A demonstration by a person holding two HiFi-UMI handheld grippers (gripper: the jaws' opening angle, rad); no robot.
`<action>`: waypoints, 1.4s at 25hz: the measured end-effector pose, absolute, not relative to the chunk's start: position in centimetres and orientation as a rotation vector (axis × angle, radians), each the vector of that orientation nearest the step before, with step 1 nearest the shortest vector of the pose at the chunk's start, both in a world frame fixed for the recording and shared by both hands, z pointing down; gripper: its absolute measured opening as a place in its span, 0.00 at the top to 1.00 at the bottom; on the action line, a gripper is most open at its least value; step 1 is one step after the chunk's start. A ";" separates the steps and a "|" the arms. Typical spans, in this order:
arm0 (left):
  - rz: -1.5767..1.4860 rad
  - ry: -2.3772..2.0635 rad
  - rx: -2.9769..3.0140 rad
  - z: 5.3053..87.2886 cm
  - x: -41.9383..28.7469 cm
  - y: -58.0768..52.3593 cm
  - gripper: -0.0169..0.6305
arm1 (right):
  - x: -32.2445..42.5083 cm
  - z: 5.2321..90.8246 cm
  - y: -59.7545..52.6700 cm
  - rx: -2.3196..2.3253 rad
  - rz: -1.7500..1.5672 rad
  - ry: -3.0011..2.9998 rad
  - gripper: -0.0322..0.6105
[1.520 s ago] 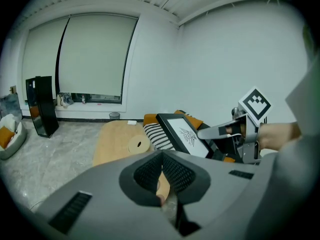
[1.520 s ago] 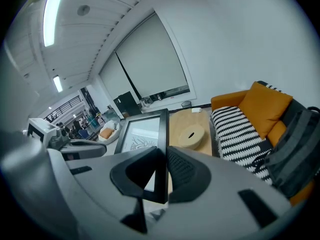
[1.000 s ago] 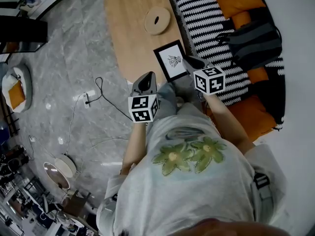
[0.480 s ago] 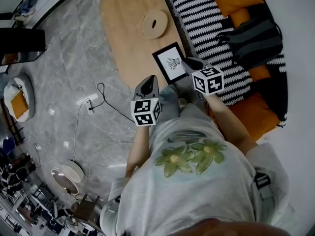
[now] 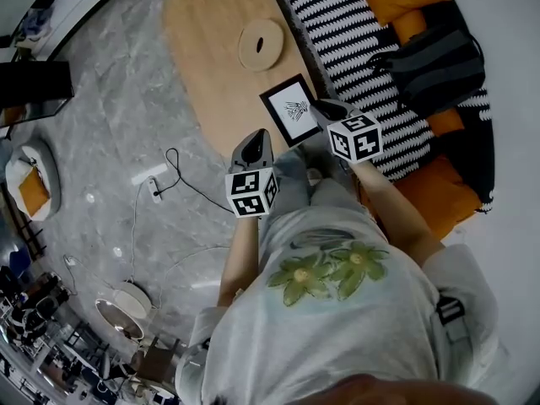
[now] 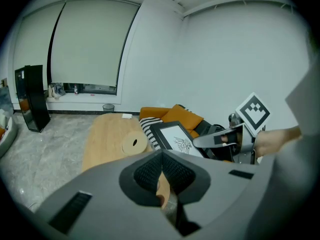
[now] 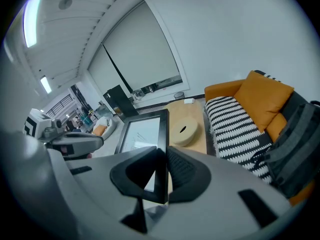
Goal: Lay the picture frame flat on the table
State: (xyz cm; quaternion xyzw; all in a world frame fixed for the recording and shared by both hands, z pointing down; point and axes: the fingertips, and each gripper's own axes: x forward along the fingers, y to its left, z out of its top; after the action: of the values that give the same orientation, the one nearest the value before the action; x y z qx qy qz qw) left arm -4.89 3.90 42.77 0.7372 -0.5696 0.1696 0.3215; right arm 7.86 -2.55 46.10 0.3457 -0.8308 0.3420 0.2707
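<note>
Grey marble-patterned floor fills the left of the head view. An orange upholstered sofa runs along the right, with a black-and-white striped throw draped over it.

A long oval table of light wood stands between floor and sofa. Its long edge is close beside the striped throw.

A dark grey fabric backpack sits on the sofa, against the orange cushions.

The black rectangular picture frame with a white print is at the near end of the table, on the sofa side. It is raised and tilted, not flat. The right gripper view shows it nearly edge-on. Cannot tell whether its lower edge touches the tabletop.

A round pale wooden disc with a dark slot lies flat on the table. It is beyond the frame and apart from it.

Right gripper: jaws pinched on the frame's black border, one pad on each face.

Left gripper: jaws pressed together with nothing between them. It is beside the near end of the table, left of the frame and clear of it.
</note>
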 end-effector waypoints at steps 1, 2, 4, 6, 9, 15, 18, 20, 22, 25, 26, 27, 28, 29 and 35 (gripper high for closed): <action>0.444 -1.493 1.935 42.8 -4.9 3.8 0.95 | 7.8 46.3 -2.7 0.930 0.923 -2.235 0.84; 0.442 -1.490 1.935 42.8 -4.9 3.6 0.95 | 7.7 46.4 -2.8 0.928 0.924 -2.232 0.84; 0.436 -1.482 1.937 42.9 -4.8 3.3 0.95 | 7.5 46.7 -3.0 0.927 0.926 -2.227 0.84; 0.435 -1.477 1.941 43.0 -4.5 2.9 0.95 | 7.5 47.1 -3.2 0.928 0.930 -2.221 0.84; 0.435 -1.469 1.946 43.2 -4.3 2.1 0.95 | 7.6 47.7 -3.6 0.930 0.934 -2.207 0.84; 0.429 -1.461 1.949 43.6 -4.6 0.9 0.95 | 7.3 48.6 -4.3 0.925 0.928 -2.185 0.84; 0.423 -1.456 1.948 43.8 -4.8 0.5 0.95 | 7.0 48.9 -4.5 0.928 0.926 -2.177 0.84; 0.418 -1.451 1.948 43.9 -4.8 0.4 0.95 | 6.8 49.2 -4.6 0.933 0.928 -2.172 0.84; 0.416 -1.446 1.949 44.2 -4.7 0.3 0.95 | 6.7 49.5 -4.7 0.939 0.930 -2.168 0.84; 0.413 -1.441 1.947 44.7 -4.5 0.2 0.95 | 6.6 50.0 -4.9 0.943 0.933 -2.164 0.84; 0.413 -1.439 1.945 44.9 -4.4 0.1 0.95 | 6.6 50.2 -5.0 0.944 0.935 -2.162 0.84; 0.414 -1.438 1.944 45.1 -4.3 0.0 0.95 | 6.6 50.4 -5.1 0.946 0.936 -2.160 0.84; 0.416 -1.436 1.943 45.3 -4.2 -0.1 0.95 | 6.7 50.6 -5.2 0.947 0.937 -2.157 0.84; 0.418 -1.435 1.943 45.5 -4.2 -0.2 0.95 | 6.6 50.8 -5.2 0.948 0.939 -2.155 0.84; 0.425 -1.432 1.934 46.7 -4.1 -0.8 0.95 | 6.5 51.9 -5.5 0.947 0.946 -2.143 0.84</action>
State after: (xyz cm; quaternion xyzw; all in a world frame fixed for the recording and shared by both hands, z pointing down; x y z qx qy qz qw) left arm -4.05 -0.81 46.69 0.7436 -0.5506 0.1634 0.3422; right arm 6.49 -5.53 51.93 0.3571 -0.8084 0.3570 0.3025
